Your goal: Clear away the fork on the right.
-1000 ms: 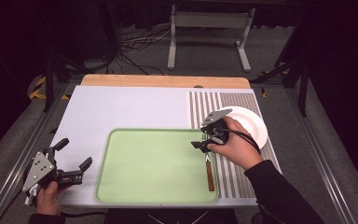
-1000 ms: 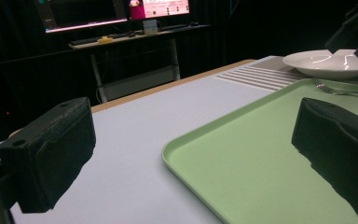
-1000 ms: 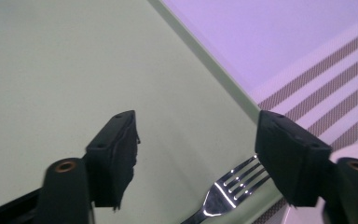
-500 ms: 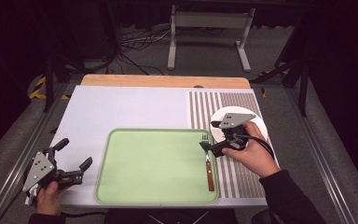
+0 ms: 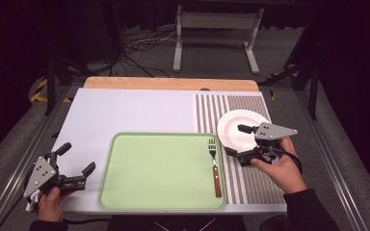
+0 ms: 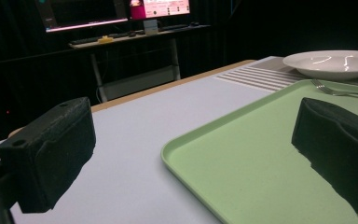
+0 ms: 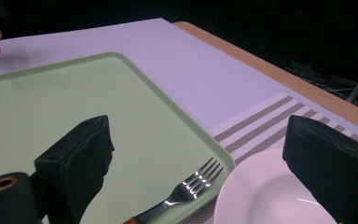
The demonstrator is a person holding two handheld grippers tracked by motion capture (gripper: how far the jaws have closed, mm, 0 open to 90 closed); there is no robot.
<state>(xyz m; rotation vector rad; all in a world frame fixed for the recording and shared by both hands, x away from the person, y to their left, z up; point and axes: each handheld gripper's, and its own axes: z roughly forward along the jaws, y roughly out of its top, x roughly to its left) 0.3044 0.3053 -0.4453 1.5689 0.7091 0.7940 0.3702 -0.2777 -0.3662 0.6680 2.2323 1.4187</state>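
High view: both hand-held grippers gape empty, fork (image 5: 214, 163) on tray (image 5: 159, 168) beside plate (image 5: 238, 127).

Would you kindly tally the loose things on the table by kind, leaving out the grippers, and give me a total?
Tray: 1
Fork: 1
Plate: 1
Striped placemat: 1
Total: 4
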